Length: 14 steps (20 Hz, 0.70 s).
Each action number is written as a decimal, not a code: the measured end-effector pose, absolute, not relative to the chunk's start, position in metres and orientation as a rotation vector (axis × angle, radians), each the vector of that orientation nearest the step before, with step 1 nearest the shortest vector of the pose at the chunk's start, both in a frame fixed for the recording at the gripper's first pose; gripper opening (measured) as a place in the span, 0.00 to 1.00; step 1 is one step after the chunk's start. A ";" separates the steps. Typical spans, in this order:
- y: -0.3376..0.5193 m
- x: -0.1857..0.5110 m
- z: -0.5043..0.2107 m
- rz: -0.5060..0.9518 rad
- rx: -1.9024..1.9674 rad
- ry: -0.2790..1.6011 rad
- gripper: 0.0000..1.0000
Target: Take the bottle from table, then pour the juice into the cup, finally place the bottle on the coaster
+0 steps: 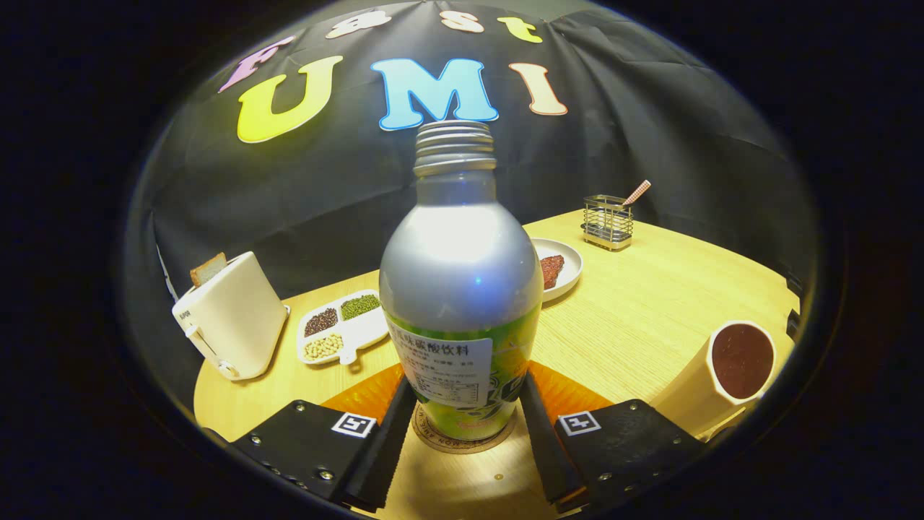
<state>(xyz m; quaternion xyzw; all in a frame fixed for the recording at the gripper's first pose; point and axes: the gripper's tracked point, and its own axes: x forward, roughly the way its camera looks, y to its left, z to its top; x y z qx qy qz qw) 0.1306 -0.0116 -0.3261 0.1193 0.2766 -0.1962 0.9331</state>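
The bottle [462,289] stands upright on the coaster [462,439] at lower centre, its open neck pointing straight up. The claw [462,426] flanks its base, fingers touching or nearly so; grip unclear. The cup [725,375] leans lower right near the tabletop [650,318] edge.

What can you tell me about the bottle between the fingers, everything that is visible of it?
The bottle looks like metal: a silver shoulder and neck, a threaded mouth with no cap, and a green lower body with a white label. It stands upright on a round coaster, on the wooden table. The gripper has one finger on each side of its lower body; they appear to press on it. I cannot see any liquid inside.
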 end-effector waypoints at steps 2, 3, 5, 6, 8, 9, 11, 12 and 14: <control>-0.010 0.133 -0.327 -0.388 0.231 0.565 0.78; -0.010 0.134 -0.330 -0.379 0.223 0.566 0.77; -0.008 0.135 -0.335 -0.366 0.207 0.574 0.78; -0.007 0.135 -0.339 -0.362 0.199 0.582 0.79; -0.007 0.135 -0.342 -0.355 0.187 0.587 0.79; -0.007 0.135 -0.341 -0.355 0.180 0.581 0.79; -0.005 0.138 -0.343 -0.346 0.180 0.581 0.80; -0.005 0.138 -0.345 -0.341 0.180 0.580 0.81; -0.003 0.138 -0.346 -0.334 0.176 0.582 0.81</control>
